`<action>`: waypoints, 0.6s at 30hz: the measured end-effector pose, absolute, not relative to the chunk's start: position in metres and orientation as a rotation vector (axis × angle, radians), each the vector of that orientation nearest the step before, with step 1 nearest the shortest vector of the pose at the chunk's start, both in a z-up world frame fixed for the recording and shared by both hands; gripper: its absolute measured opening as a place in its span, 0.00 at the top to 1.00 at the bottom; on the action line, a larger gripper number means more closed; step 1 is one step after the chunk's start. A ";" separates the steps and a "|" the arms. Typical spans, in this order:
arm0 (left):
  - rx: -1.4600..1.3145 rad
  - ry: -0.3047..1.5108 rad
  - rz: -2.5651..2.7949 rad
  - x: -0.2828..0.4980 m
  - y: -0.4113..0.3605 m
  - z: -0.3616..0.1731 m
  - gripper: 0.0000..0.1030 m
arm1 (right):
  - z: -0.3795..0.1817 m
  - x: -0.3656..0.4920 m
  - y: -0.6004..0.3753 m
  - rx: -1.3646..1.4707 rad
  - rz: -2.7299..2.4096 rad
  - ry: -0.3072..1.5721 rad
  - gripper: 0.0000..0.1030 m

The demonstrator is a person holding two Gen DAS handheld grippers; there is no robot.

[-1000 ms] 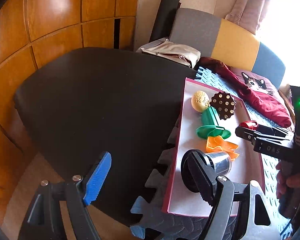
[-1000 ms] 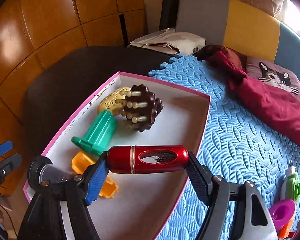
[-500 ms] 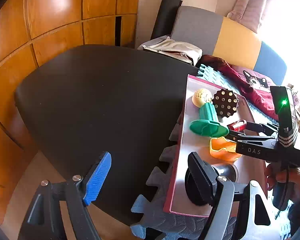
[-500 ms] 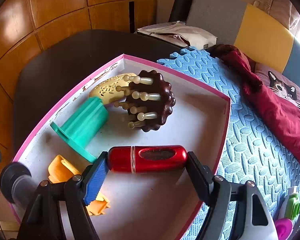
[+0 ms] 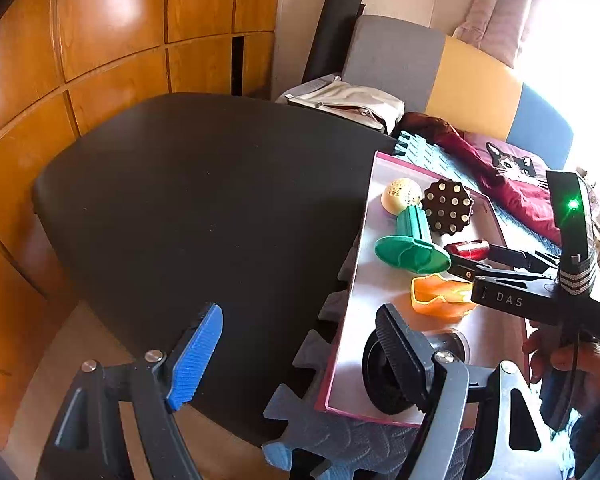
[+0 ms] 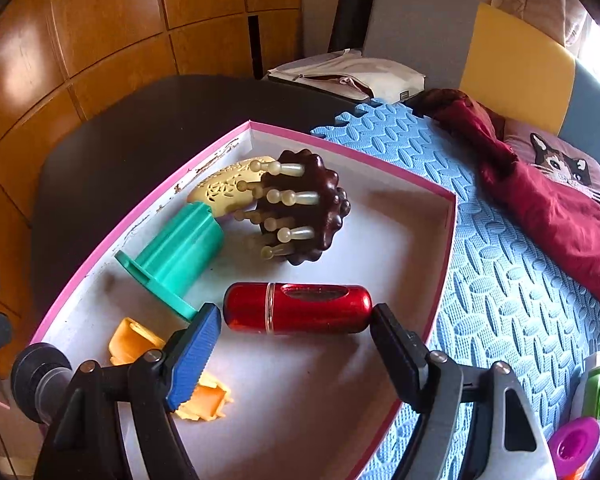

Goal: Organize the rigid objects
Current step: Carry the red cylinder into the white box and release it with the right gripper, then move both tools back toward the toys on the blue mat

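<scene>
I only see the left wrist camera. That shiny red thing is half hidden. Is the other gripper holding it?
Observer: No. The red tube lies flat on the floor of the box, between the open fingertips of the right gripper.
Child: Any toys outside the box?
Observer: Yes, a pink round toy sits on the blue mat.
Child: Anything else?
Observer: A green-and-white thing is right behind it.

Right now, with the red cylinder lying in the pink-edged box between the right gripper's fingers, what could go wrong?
1. The red cylinder lies on its side on the floor of the box; a nudge from the right gripper could roll it.
2. The green flanged piece is very near the blue pad; it may be bumped.
3. The orange piece lies partly beneath that finger.
</scene>
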State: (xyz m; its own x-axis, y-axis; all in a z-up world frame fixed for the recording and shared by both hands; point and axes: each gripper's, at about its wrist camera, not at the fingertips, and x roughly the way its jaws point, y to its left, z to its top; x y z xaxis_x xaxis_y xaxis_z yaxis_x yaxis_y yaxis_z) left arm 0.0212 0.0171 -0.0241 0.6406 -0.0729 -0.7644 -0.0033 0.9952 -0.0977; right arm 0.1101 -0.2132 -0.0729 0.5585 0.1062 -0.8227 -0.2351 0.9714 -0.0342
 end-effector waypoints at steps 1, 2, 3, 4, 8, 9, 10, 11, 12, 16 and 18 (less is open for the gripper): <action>-0.093 0.873 -0.038 0.021 0.017 -0.024 0.23 | -0.071 0.108 -0.214 -0.135 0.199 0.952 0.24; -0.095 0.871 -0.038 0.020 0.017 -0.023 0.22 | -0.069 0.106 -0.215 -0.123 0.197 0.946 0.24; -0.096 0.869 -0.038 0.020 0.018 -0.022 0.22 | -0.067 0.103 -0.215 -0.113 0.197 0.937 0.24; -0.097 0.868 -0.038 0.019 0.017 -0.022 0.22 | -0.064 0.101 -0.215 -0.106 0.195 0.928 0.24; -0.093 0.862 -0.040 0.017 0.016 -0.020 0.21 | -0.059 0.088 -0.214 -0.077 0.190 0.908 0.23; -0.092 0.862 -0.040 0.017 0.016 -0.020 0.21 | -0.059 0.085 -0.214 -0.068 0.187 0.909 0.22; -0.092 0.862 -0.041 0.016 0.016 -0.020 0.21 | -0.059 0.082 -0.214 -0.062 0.183 0.911 0.22; -0.092 0.861 -0.042 0.016 0.016 -0.019 0.21 | -0.058 0.078 -0.214 -0.056 0.177 0.909 0.22; -0.090 0.860 -0.042 0.015 0.015 -0.019 0.21 | -0.057 0.074 -0.213 -0.056 0.170 0.903 0.22; -0.087 0.855 -0.044 0.014 0.013 -0.017 0.20 | -0.052 0.059 -0.210 -0.062 0.150 0.867 0.21; -0.086 0.855 -0.046 0.014 0.012 -0.017 0.20 | -0.049 0.050 -0.208 -0.069 0.135 0.854 0.21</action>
State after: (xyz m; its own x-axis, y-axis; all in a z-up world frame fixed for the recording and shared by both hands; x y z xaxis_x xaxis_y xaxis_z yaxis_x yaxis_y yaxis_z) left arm 0.0136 0.0123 -0.0170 0.6555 -0.0748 -0.7515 0.0058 0.9955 -0.0941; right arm 0.0498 -0.2075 -0.0489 0.6493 0.0909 -0.7550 -0.1460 0.9893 -0.0065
